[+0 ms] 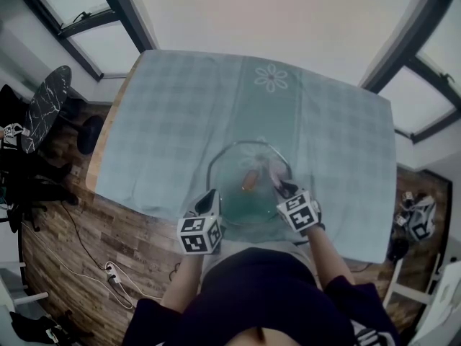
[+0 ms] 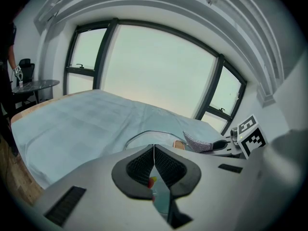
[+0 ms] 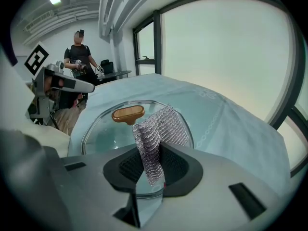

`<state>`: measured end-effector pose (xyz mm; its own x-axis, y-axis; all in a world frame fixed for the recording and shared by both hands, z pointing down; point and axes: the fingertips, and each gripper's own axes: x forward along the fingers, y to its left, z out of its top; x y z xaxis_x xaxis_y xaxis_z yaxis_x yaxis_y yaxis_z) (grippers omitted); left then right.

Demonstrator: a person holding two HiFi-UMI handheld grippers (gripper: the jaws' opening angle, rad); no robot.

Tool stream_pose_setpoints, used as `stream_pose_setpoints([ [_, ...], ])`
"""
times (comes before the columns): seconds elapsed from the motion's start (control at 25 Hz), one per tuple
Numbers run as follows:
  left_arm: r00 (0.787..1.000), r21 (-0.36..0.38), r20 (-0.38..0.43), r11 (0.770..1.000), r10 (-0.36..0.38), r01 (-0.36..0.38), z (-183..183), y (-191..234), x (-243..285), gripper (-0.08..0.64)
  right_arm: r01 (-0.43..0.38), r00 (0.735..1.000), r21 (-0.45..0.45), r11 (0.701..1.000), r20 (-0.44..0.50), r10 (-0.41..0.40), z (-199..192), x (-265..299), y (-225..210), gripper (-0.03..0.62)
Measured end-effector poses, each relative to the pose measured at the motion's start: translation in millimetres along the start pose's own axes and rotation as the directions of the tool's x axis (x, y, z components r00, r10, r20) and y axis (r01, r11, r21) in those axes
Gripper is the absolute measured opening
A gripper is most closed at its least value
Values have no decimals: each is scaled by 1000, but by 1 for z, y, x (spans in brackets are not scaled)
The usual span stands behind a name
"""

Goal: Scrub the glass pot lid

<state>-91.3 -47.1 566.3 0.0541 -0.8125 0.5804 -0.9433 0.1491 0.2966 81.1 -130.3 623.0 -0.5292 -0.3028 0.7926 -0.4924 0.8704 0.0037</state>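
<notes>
Glass pot lid (image 1: 248, 186): right gripper (image 3: 149, 154) fingers clamped on a silver mesh scrubber (image 3: 161, 126), held over the lid's near rim. Left gripper (image 2: 154, 150) fingers closed together at the lid's left edge. Lid lies flat, wooden knob (image 3: 128, 113) up, on the blue-clothed worktop (image 1: 158, 121).

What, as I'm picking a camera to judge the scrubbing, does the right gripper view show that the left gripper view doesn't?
Only the right gripper view: the right gripper shut on the silvery mesh scrubbing cloth, the round glass pot lid with its brown wooden knob in full, the left gripper, and a standing person. Only the left gripper view: its own shut jaws, and the right gripper seen from the side. Both: lid, cloth, pale blue tablecloth, windows.
</notes>
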Motion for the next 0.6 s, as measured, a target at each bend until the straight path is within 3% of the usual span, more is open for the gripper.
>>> stream_pose_setpoints([
  [0.6,1000,-8,-4,1000,15,-15,-7,2,-4,5,-71,997,-36,997,-14,71,-11,-7,34,81],
])
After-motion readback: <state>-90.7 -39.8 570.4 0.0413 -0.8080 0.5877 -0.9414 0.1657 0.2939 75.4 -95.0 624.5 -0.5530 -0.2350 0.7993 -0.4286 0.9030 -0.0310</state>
